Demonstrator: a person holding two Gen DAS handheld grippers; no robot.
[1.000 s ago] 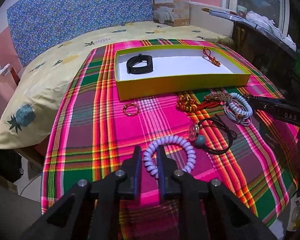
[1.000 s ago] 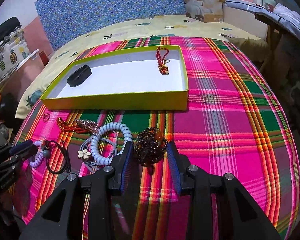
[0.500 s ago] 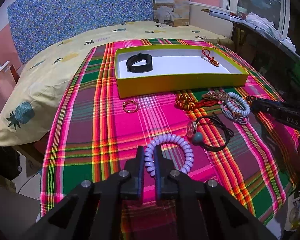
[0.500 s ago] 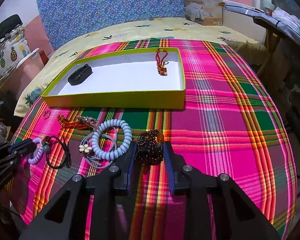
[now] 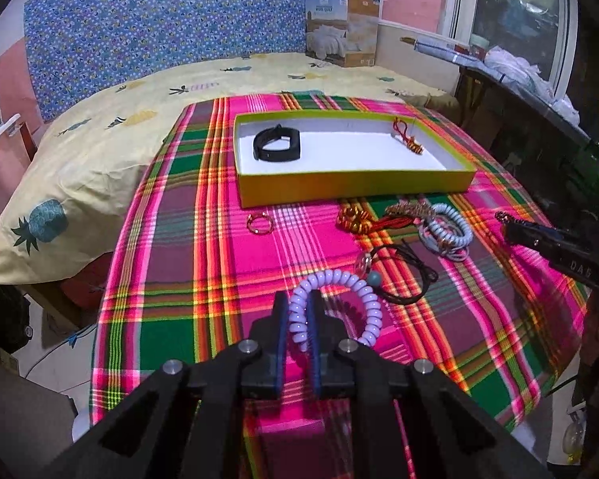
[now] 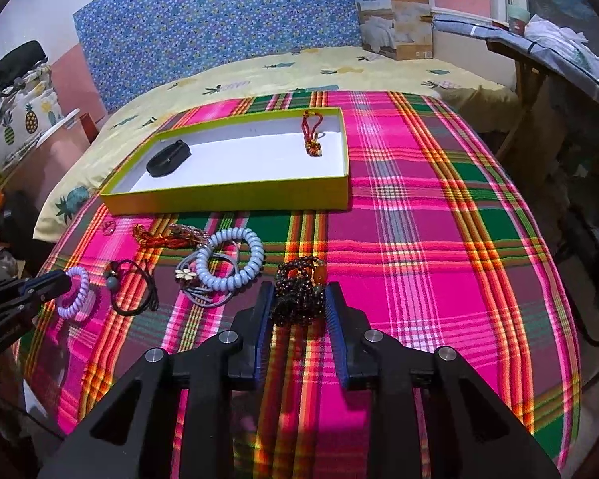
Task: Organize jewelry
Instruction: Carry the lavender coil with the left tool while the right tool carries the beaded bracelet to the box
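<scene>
The left claw (image 5: pixel 298 311) has narrowed onto the lilac coil bracelet (image 5: pixel 341 303), pinching it. Only the right view shows the right claw (image 6: pixel 299 299) spread around the dark bead bracelet (image 6: pixel 299 291), with the yellow box (image 6: pixel 235 195) beyond.

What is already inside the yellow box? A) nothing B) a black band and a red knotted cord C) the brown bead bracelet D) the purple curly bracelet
B: the yellow box holds only a black band and a red knotted cord; the other jewelry lies on the plaid cloth.
</scene>
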